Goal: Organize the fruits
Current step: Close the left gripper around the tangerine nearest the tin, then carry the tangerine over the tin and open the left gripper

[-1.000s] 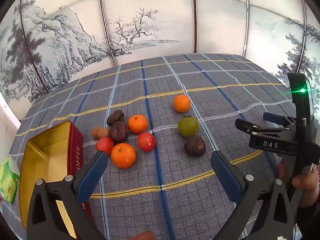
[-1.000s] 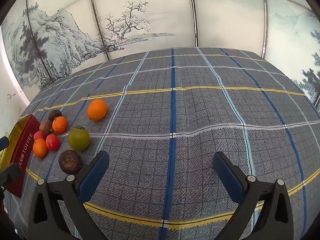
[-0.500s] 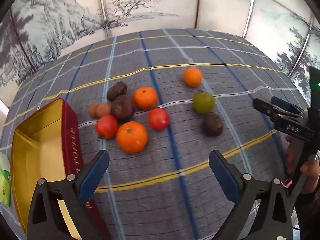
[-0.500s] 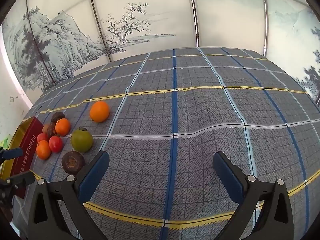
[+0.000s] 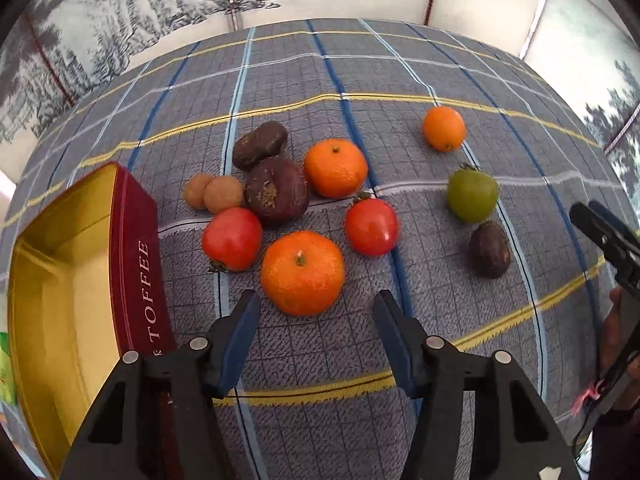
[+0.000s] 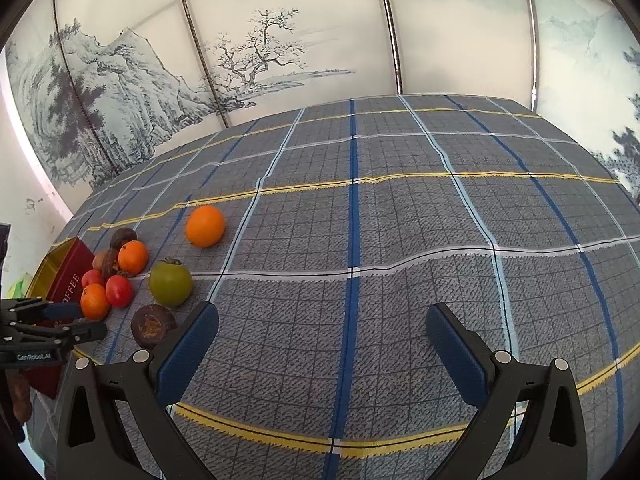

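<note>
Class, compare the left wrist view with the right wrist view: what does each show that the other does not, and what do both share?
Only the left wrist view shows the tin's gold inside, the two small tan fruits and the left gripper from behind, its jaws closing with nothing between them, just short of the near orange.

Only the right wrist view shows the right gripper open over the bare plaid cloth.

Both show the green tomato, the far orange and the painted screen.
</note>
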`<action>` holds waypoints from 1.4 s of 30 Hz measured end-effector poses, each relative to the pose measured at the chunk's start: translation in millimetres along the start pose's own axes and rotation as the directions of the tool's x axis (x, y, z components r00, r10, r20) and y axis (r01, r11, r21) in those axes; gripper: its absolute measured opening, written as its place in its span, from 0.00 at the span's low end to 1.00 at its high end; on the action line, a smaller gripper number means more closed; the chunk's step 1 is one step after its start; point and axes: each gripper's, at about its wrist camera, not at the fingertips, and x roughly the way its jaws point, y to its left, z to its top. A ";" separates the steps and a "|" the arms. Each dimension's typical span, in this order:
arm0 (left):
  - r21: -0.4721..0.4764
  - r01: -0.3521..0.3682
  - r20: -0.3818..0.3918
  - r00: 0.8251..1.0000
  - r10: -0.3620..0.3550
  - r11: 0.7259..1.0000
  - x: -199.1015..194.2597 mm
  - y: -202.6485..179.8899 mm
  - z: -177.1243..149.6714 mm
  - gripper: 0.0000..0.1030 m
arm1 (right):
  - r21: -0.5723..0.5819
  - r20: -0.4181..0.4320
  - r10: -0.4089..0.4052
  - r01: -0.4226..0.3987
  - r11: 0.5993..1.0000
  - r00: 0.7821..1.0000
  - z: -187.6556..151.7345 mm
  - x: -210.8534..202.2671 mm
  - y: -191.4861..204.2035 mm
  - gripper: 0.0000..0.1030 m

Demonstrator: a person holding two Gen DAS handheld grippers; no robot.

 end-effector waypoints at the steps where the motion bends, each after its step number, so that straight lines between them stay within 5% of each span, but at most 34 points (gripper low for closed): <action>1: -0.012 0.002 0.000 1.000 -0.002 1.000 0.7 0.0 0.5 0.54 | -0.003 0.002 0.001 -0.001 1.000 1.000 0.3 -0.2 -0.7 1.00; 13: -0.041 0.011 -0.007 1.000 -0.012 0.999 9.9 -0.3 15.2 0.54 | -0.014 -0.002 0.011 -0.011 1.000 1.000 -0.1 1.9 0.6 1.00; 16: -0.039 0.008 0.033 0.999 -0.007 0.999 9.3 -0.1 15.6 0.35 | -0.018 -0.003 0.011 -0.011 1.000 1.000 -1.2 2.1 1.1 1.00; 32: -0.048 0.008 0.095 0.995 -0.004 0.999 -40.1 -23.5 -29.7 0.35 | -0.060 -0.039 0.006 -0.009 0.998 0.999 -3.5 10.0 9.4 1.00; 42: 0.009 -0.081 0.187 0.979 0.078 0.997 -80.7 -12.7 -40.5 0.35 | -0.089 -0.073 -0.043 0.036 0.995 0.996 -4.6 18.8 15.3 1.00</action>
